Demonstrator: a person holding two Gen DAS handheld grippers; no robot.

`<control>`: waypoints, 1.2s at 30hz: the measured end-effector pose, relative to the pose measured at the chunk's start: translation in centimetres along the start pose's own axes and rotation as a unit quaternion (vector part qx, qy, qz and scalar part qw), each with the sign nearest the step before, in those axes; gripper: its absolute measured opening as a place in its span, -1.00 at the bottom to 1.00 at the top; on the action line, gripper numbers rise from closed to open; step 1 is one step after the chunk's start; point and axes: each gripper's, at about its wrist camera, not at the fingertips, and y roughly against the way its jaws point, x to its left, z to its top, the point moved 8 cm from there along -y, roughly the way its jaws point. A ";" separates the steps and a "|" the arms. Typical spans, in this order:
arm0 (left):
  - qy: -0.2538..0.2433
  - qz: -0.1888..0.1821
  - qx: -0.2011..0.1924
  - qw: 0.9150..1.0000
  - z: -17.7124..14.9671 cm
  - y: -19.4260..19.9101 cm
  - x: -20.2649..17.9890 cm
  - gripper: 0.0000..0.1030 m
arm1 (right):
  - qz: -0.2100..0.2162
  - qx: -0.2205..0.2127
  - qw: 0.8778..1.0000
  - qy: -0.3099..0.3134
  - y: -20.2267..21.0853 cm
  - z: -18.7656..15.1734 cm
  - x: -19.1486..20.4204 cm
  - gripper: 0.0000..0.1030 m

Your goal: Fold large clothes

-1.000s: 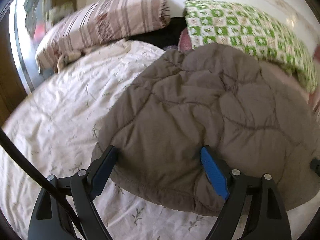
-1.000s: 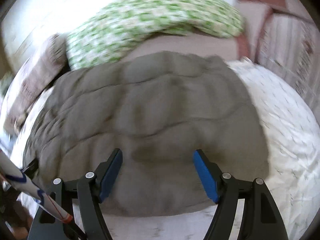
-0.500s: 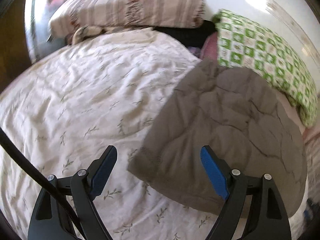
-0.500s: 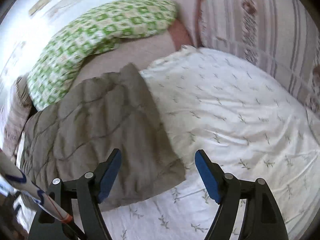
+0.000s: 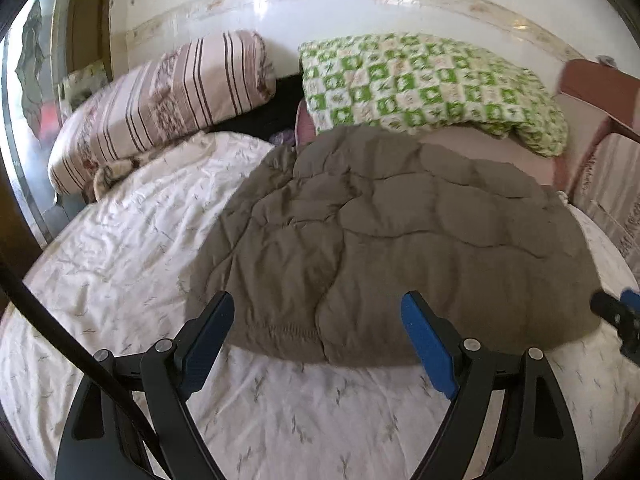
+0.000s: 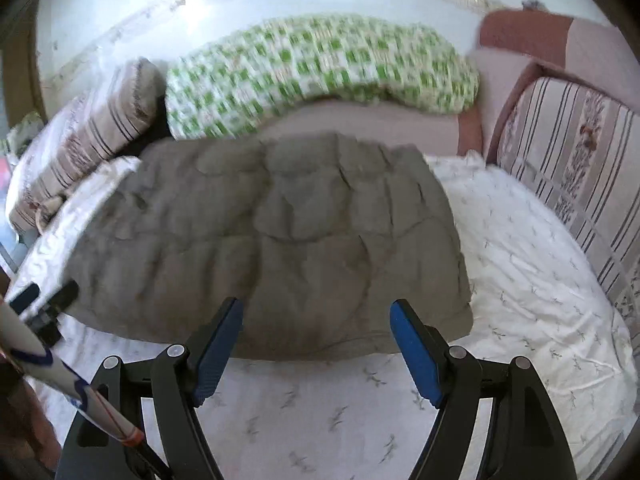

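Your left tongs (image 5: 318,330) and right tongs (image 6: 316,334) are both gaping wide, gripping nothing, hovering over the near edge of the jacket (image 5: 392,240). It is lying folded on the bed (image 5: 120,240), its far end reaching the green blanket (image 5: 420,84).

Both claws are tipped forward and downward, side by side, each with its two blue-padded fingers spread wide and nothing caught between them. The left claw (image 5: 318,344) holds its dark fingers (image 5: 208,340) apart, pads facing each other across an empty gap. The right claw (image 6: 316,346) stands much the same, its fingers (image 6: 416,354) parted and gripping nothing. From the left one's camera, the tip of the right claw shows at the far right edge; from the right one's, the left claw's tip shows at the far left.
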 end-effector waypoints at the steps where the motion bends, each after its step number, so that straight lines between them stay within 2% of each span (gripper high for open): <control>1: 0.001 0.004 -0.009 1.000 0.0 1.4 0.1 0.65 | 0.001 -0.012 1.000 0.000 1.3 0.3 0.5 0.56; 2: 0.003 0.007 -0.014 1.000 -0.1 2.6 0.3 0.65 | 0.000 -0.029 1.000 0.000 3.3 0.4 1.0 0.60; 5: 0.011 0.018 -0.024 0.999 -1.4 7.2 1.1 0.68 | -0.001 -0.061 0.998 -0.003 8.4 -0.5 2.5 0.87; 9: -0.014 0.035 -0.055 0.998 -3.6 13.5 1.4 0.80 | 0.014 -0.088 0.996 0.017 14.8 -3.4 4.8 0.87; 15: -0.034 0.029 -0.064 0.997 -5.0 18.8 1.0 0.94 | 0.028 -0.101 0.994 0.025 20.1 -5.4 6.0 0.90; 21: -0.018 0.029 -0.062 0.997 -4.6 20.8 1.6 0.96 | 0.012 -0.111 0.993 0.023 21.9 -5.6 5.2 0.90; 23: -0.017 0.021 -0.055 0.998 -4.7 20.7 1.7 0.96 | 0.009 -0.110 0.994 0.022 22.0 -5.6 5.0 0.90; 28: -0.026 0.027 -0.029 0.999 -5.3 20.0 1.8 0.96 | 0.010 -0.106 0.994 0.029 21.8 -5.9 5.3 0.90; 36: -0.028 0.021 -0.030 0.999 -5.9 19.9 1.7 0.96 | 0.009 -0.103 0.994 0.037 21.4 -6.1 5.6 0.90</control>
